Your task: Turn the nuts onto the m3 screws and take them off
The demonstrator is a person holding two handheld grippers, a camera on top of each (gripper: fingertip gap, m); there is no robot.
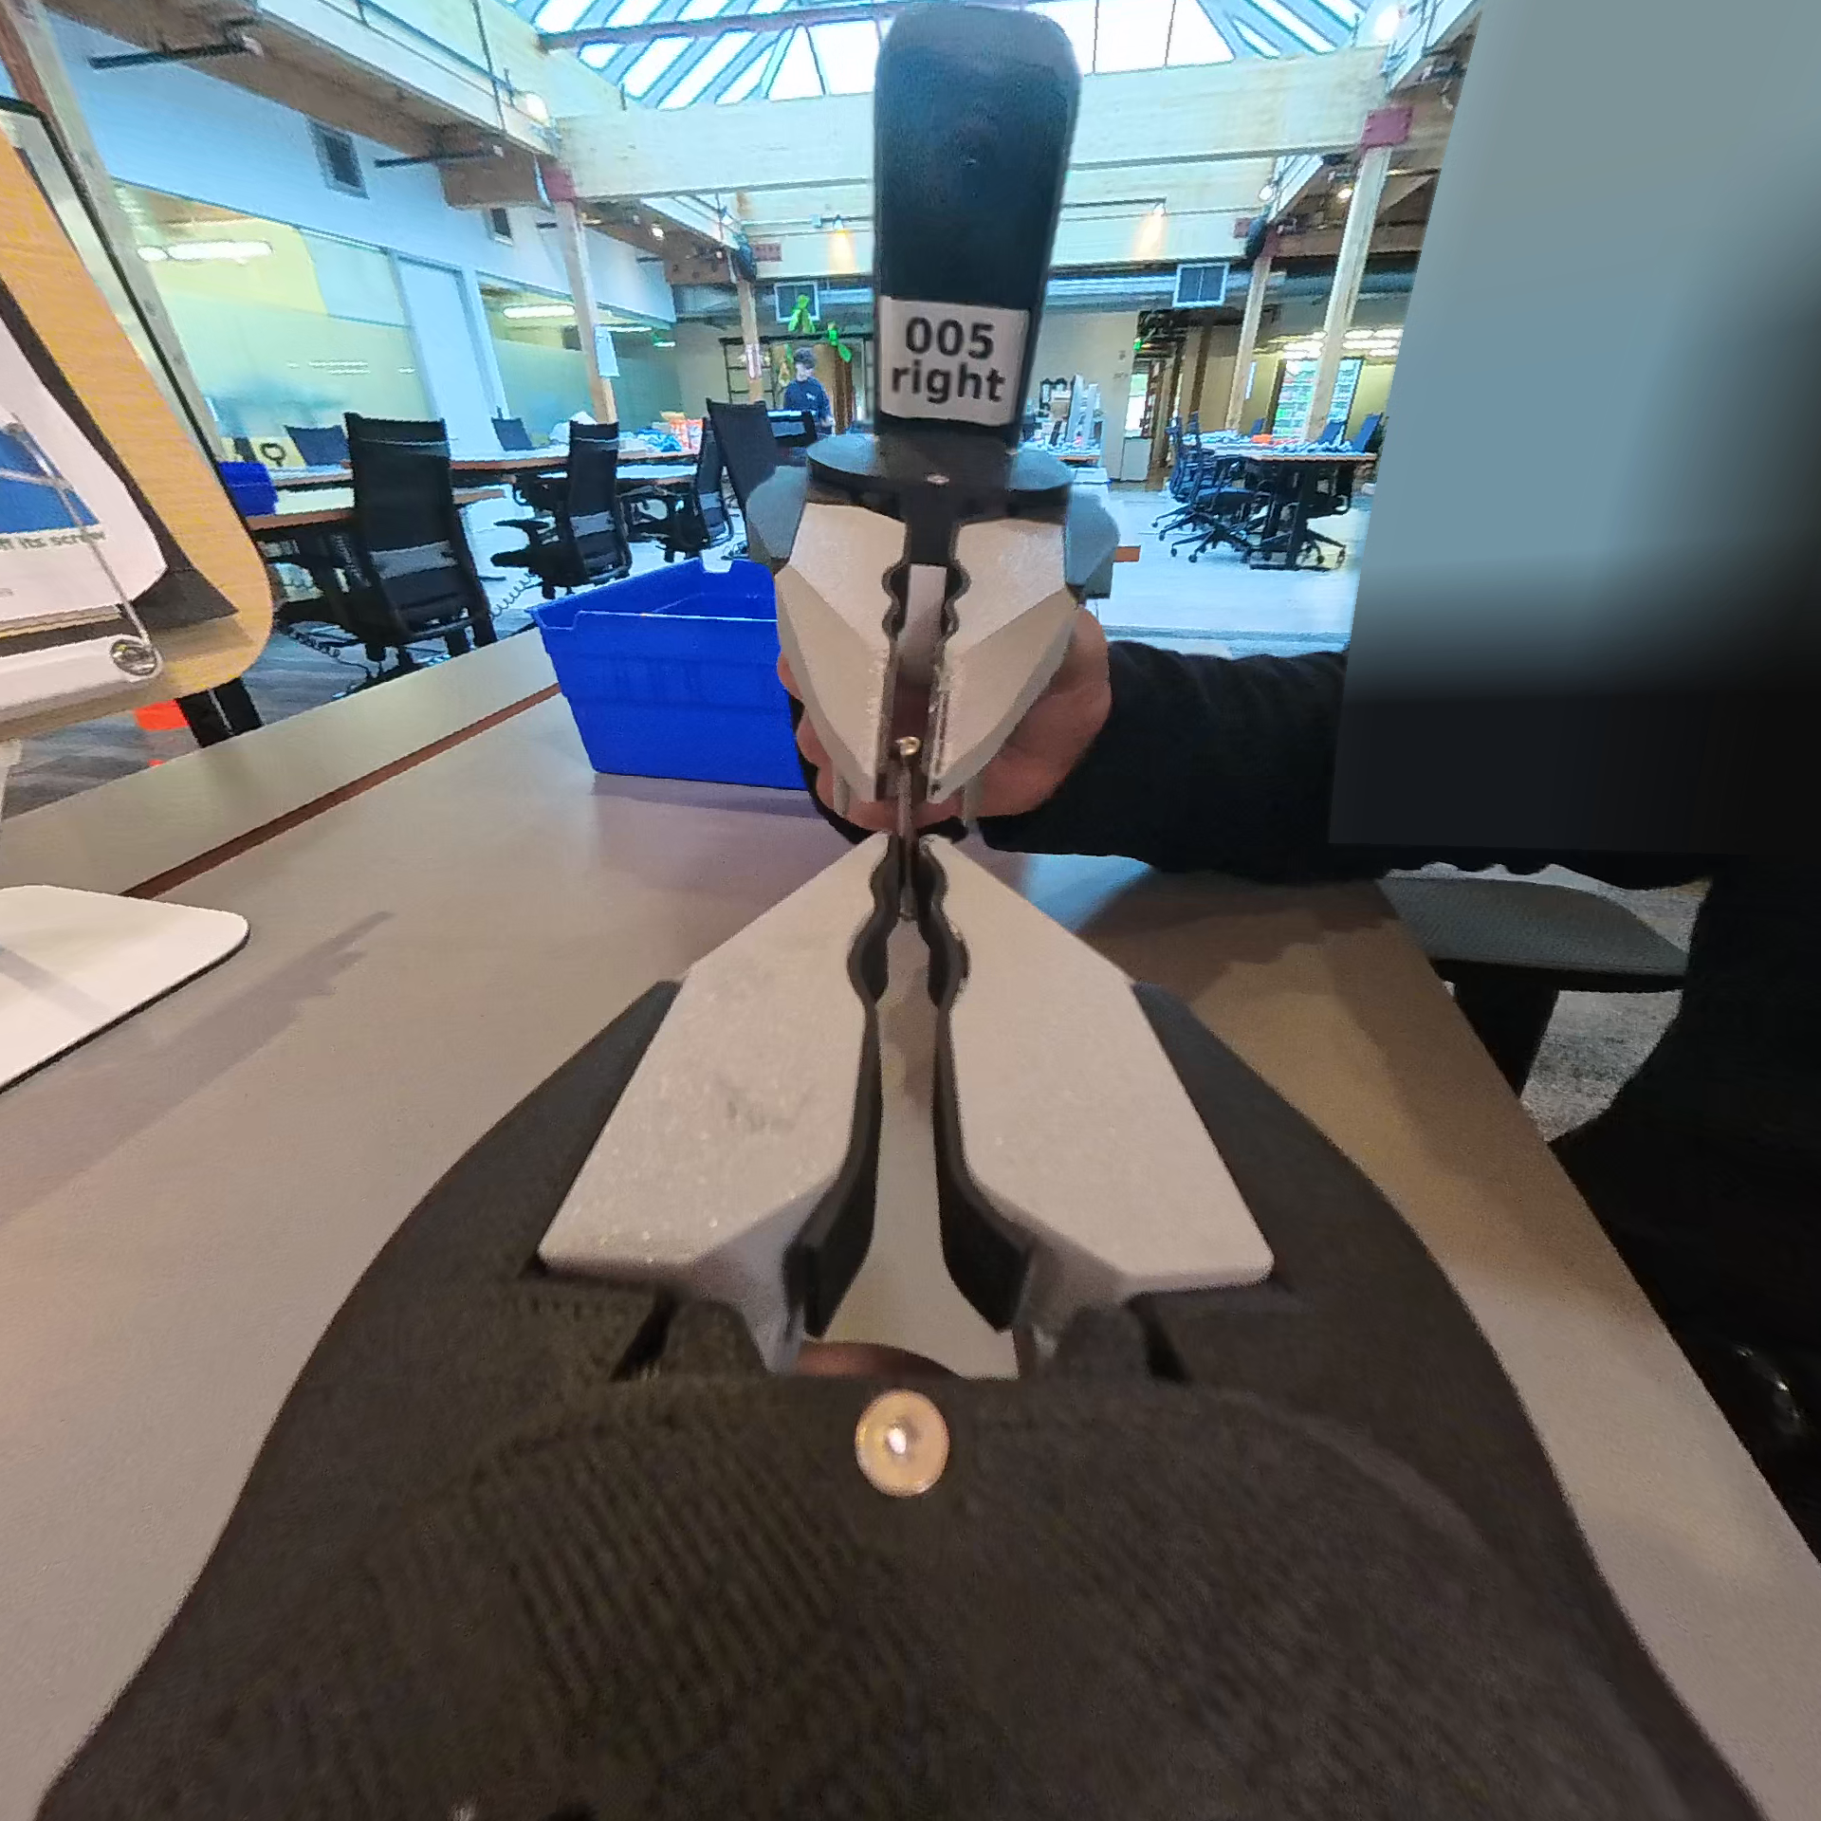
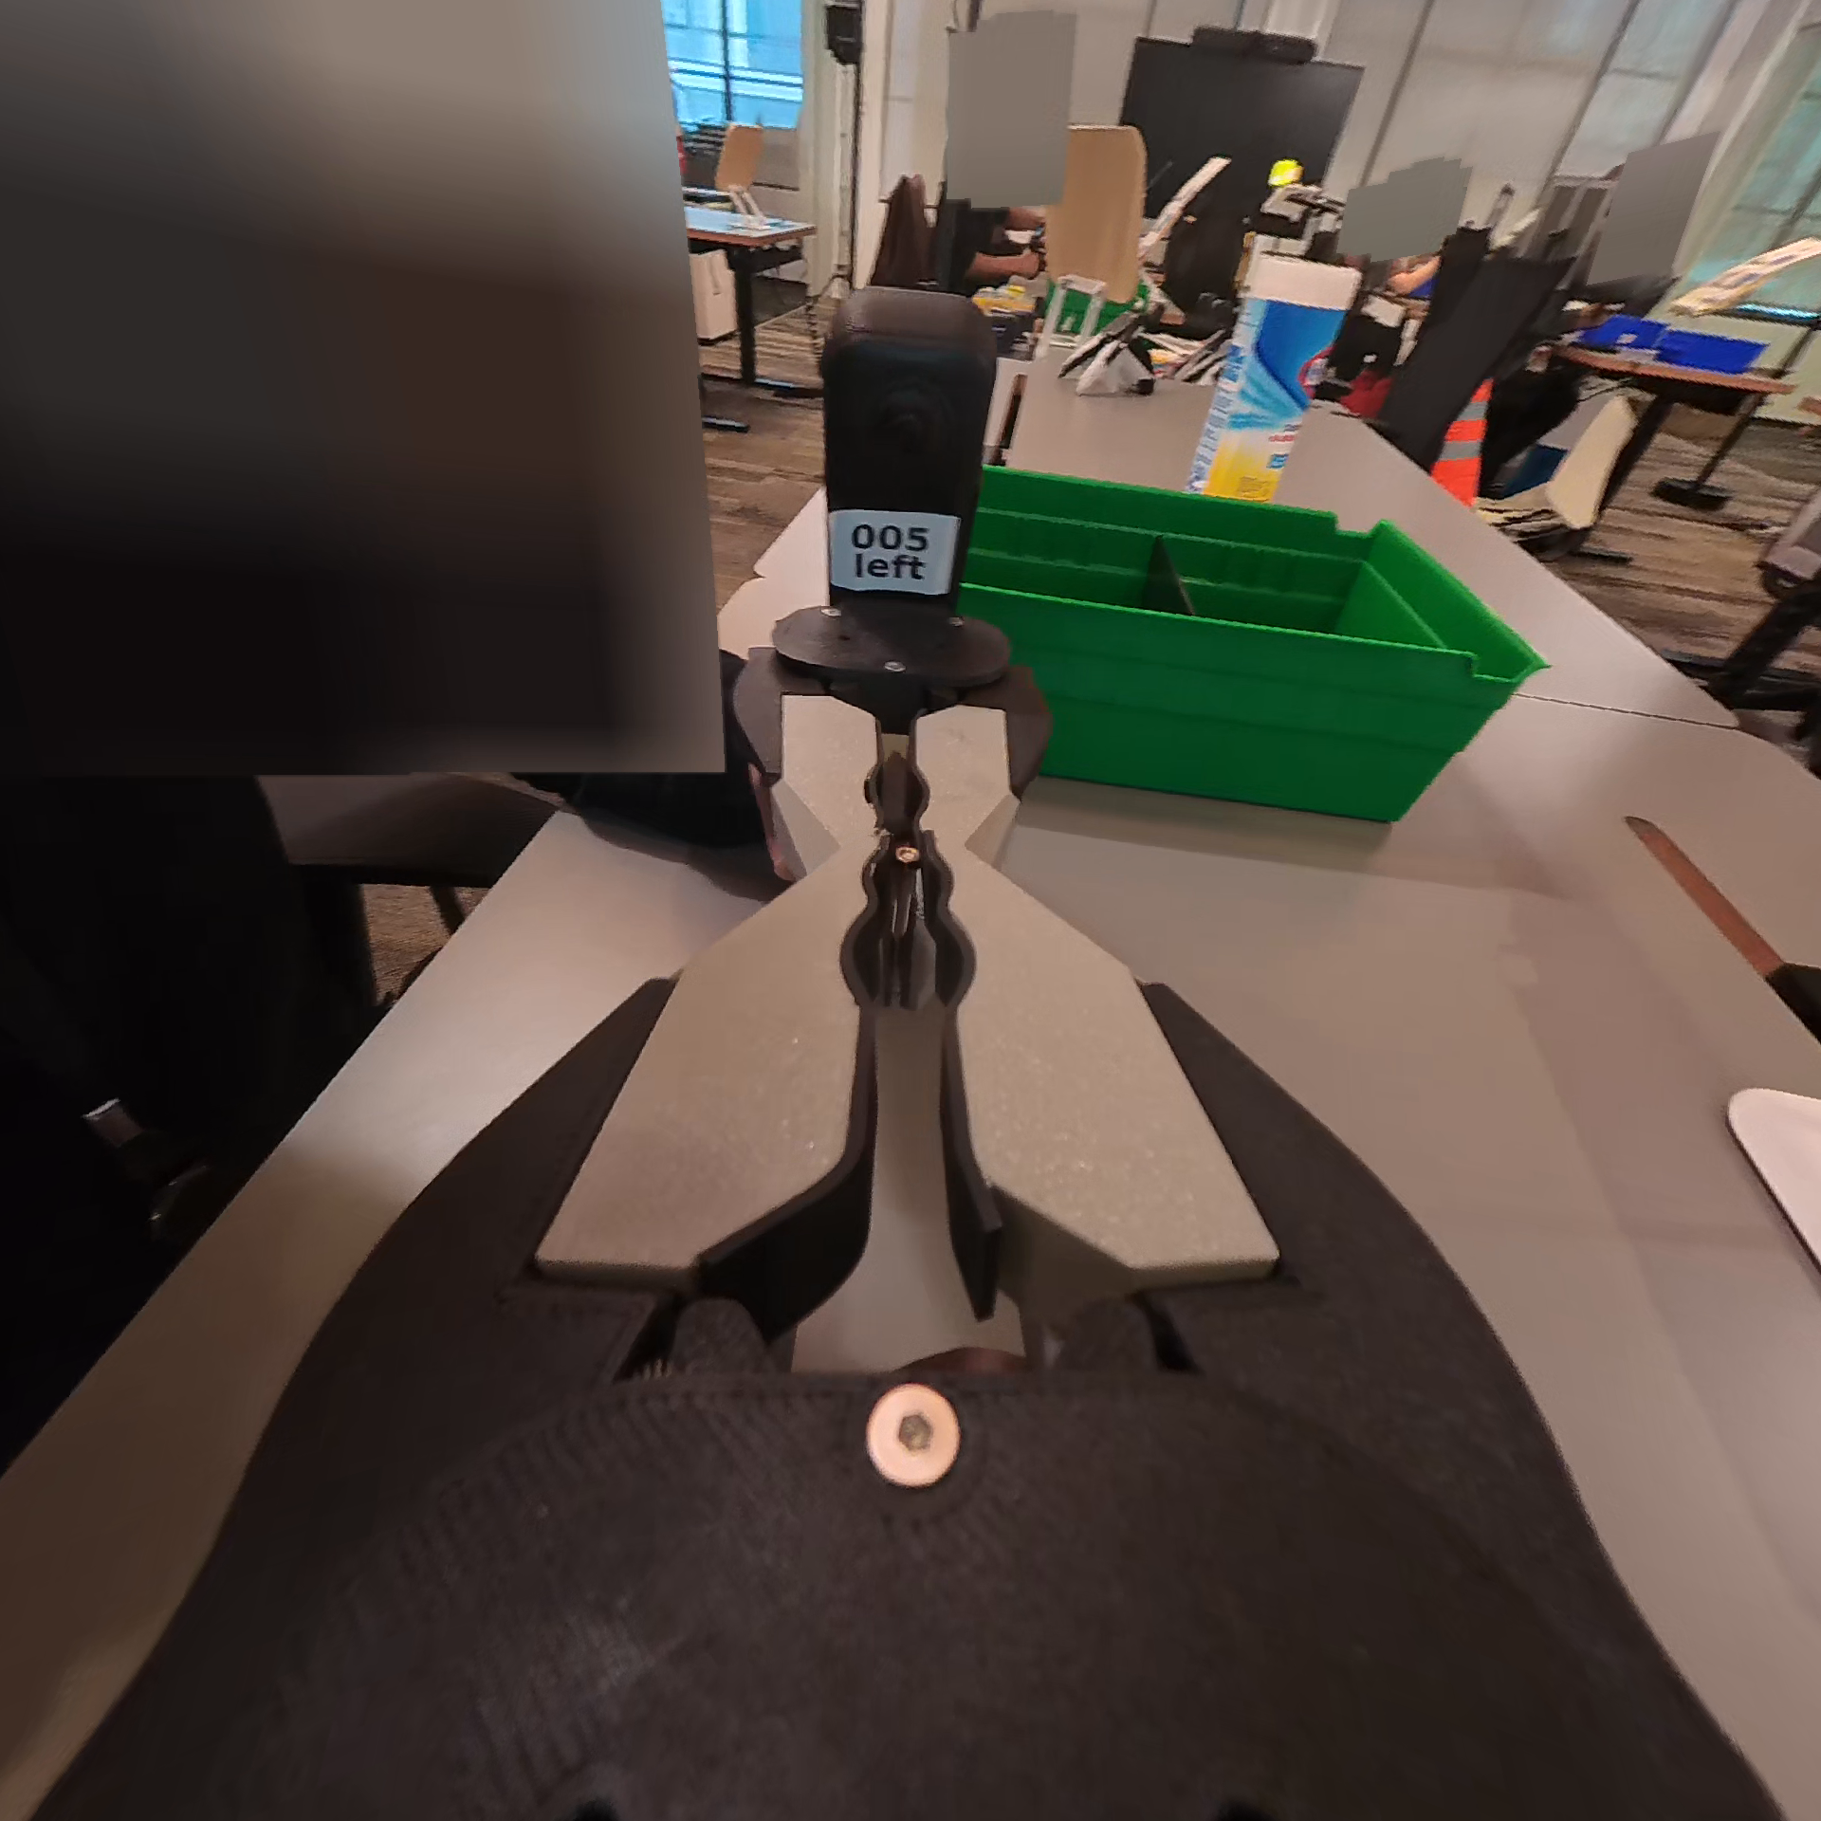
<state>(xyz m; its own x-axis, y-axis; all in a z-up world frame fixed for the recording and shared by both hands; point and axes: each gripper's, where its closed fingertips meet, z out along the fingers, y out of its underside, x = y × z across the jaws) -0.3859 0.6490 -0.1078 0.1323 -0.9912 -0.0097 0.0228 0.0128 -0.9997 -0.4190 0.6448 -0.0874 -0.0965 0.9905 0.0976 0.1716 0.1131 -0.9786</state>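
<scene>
My two grippers meet tip to tip above the grey table (image 1: 443, 936). A thin dark m3 screw (image 1: 902, 788) runs along the line between them. Its head end sits between the right gripper's (image 1: 904, 803) fingers, and its shaft reaches into the left gripper's (image 1: 902, 857) closed fingers. In the right wrist view the screw (image 2: 899, 936) lies between the right gripper's (image 2: 902, 852) closed fingers. A small metal nut (image 2: 905, 855) sits at the tips, where the left gripper (image 2: 899, 823) pinches in. A hand (image 1: 1045, 729) holds the right gripper.
A blue bin (image 1: 680, 670) stands behind the right gripper. A green divided bin (image 2: 1232, 650) stands behind the left gripper, with a wipes canister (image 2: 1271, 384) beyond it. A white stand base (image 1: 89, 966) sits near the table edge, also in the right wrist view (image 2: 1784, 1163). My left and right fingertips are right by each other.
</scene>
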